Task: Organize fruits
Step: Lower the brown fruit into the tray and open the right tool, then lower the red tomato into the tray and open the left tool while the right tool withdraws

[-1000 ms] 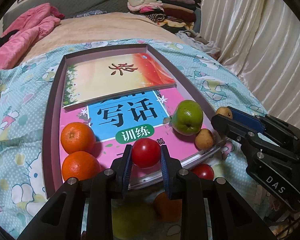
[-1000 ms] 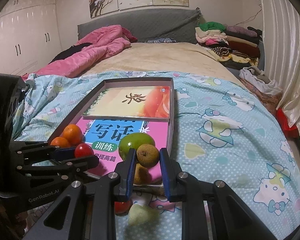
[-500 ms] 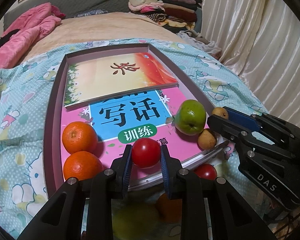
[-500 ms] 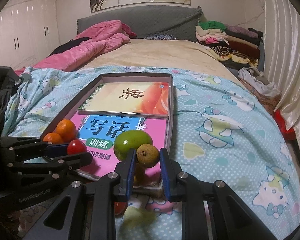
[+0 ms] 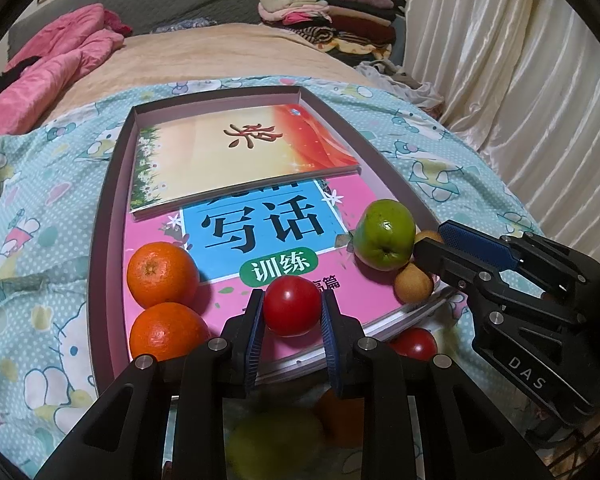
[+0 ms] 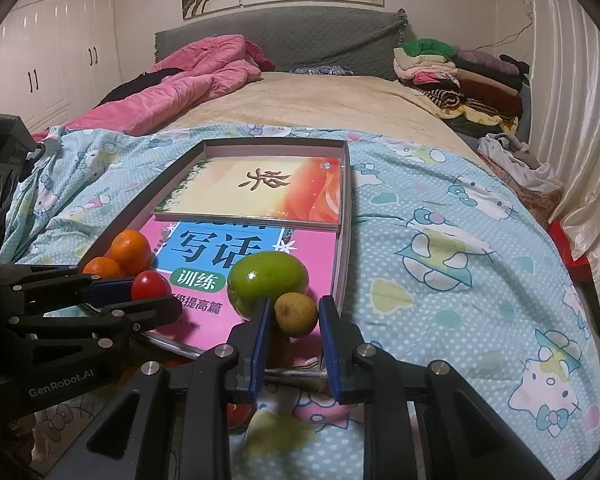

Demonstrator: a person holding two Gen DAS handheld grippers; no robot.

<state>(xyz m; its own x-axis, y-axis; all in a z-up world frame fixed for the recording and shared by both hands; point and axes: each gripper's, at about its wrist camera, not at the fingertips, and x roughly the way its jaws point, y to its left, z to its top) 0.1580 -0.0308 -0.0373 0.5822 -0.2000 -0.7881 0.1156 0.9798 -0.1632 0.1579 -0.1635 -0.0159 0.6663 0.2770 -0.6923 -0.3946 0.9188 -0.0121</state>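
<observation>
My left gripper (image 5: 293,300) is shut on a red tomato (image 5: 292,312), held low over the pink book near the tray's front edge. My right gripper (image 6: 295,304) is shut on a small brown fruit (image 6: 296,316), right beside a green fruit (image 6: 268,280) at the tray's near right corner. Two oranges (image 5: 162,274) lie together at the tray's (image 5: 100,240) near left. A second brown fruit (image 5: 412,288) rests on the book next to the green fruit (image 5: 384,236). The right gripper (image 5: 430,238) shows at the right of the left wrist view.
The shallow tray holds two books (image 5: 240,160) and lies on a blue cartoon blanket (image 6: 440,280). Another red tomato (image 5: 414,344), an orange (image 5: 336,416) and a blurred yellow-green fruit (image 5: 276,440) lie on the blanket below the tray. Pink quilt (image 6: 180,80) far left, folded clothes (image 6: 460,76) far right.
The right gripper has drifted slightly toward the green fruit with the brown fruit in it. The left gripper and its tomato have kept still.
</observation>
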